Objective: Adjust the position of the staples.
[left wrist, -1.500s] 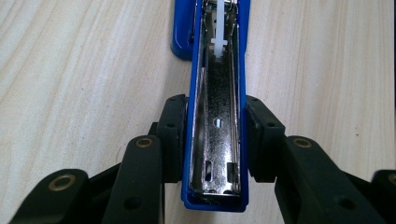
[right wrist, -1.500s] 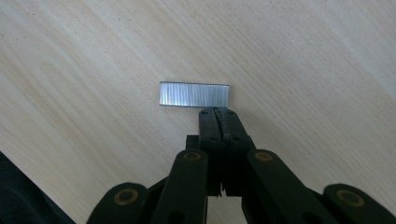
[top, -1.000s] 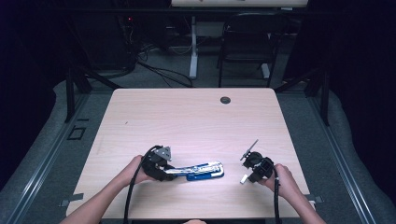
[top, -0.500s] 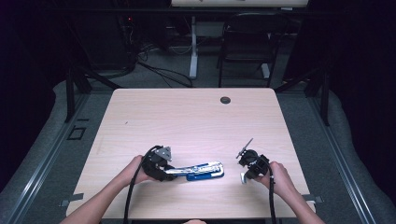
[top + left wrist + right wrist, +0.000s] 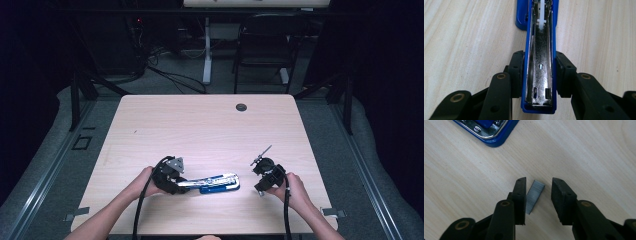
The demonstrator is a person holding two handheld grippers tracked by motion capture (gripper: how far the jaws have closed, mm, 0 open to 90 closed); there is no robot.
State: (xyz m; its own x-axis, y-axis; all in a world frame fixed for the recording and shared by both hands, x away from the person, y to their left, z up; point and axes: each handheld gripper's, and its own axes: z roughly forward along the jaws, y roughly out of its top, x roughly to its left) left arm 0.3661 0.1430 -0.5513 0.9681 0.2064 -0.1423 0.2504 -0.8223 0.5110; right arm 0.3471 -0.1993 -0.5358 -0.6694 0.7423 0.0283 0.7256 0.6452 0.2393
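A blue stapler (image 5: 215, 182) lies on the table, swung open, with its shiny metal staple channel (image 5: 541, 62) facing up. My left gripper (image 5: 539, 53) is shut on the stapler's rear end, its pads (image 5: 517, 72) pressing both blue sides. To the right, my right gripper (image 5: 257, 181) hangs low over the table. A short grey strip of staples (image 5: 534, 196) lies on the wood between its jaws. Those jaws have just been opening. The strip leans near one pad (image 5: 520, 195) and is clear of the other. The right gripper (image 5: 539, 180) is open, and the stapler's corner (image 5: 491, 130) lies beyond it.
The light wooden table (image 5: 200, 125) has a dark round grommet (image 5: 241, 107) near its far edge. A black chair (image 5: 265, 40) and cables stand on the floor behind the table. Both forearms come in over the near edge.
The right gripper has shifted slightly toward the stapler. The left gripper and the stapler have stayed put.
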